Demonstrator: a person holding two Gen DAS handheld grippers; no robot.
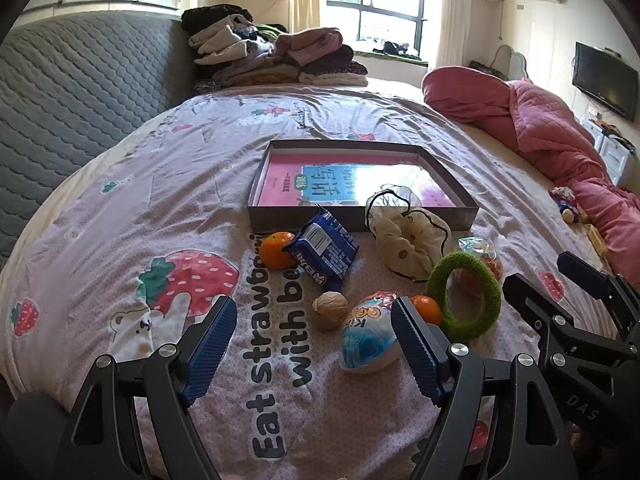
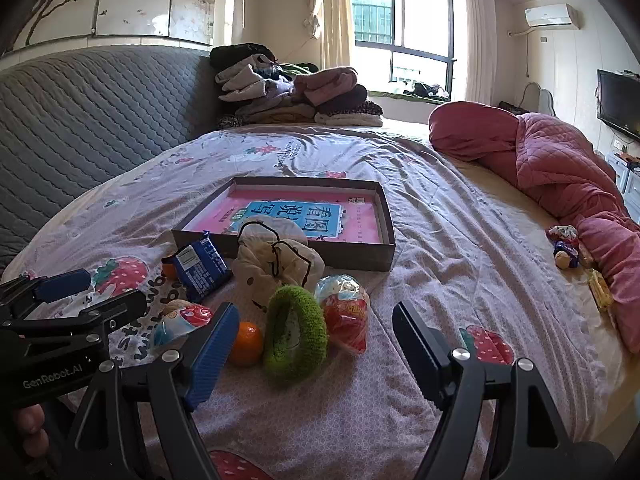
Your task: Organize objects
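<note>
Both grippers, left (image 1: 314, 350) & right (image 2: 312, 354), spread wide, empty, above fuzzy green knit ring (image 2: 296, 334), small orange tangerine (image 2: 246, 343) nr shallow grey cardboard tray (image 2: 360, 257).

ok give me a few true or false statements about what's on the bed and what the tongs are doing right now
1. The shallow box holds a pink book. True.
2. The walnut lies inside the box. False: it lies on the bedspread, in front of the box.
3. The left tongs are clamped on the blue snack packet. False: they are open and hold nothing.
4. The right tongs are open and hold nothing. True.
5. The green ring stands tilted beside an orange. True.
</note>
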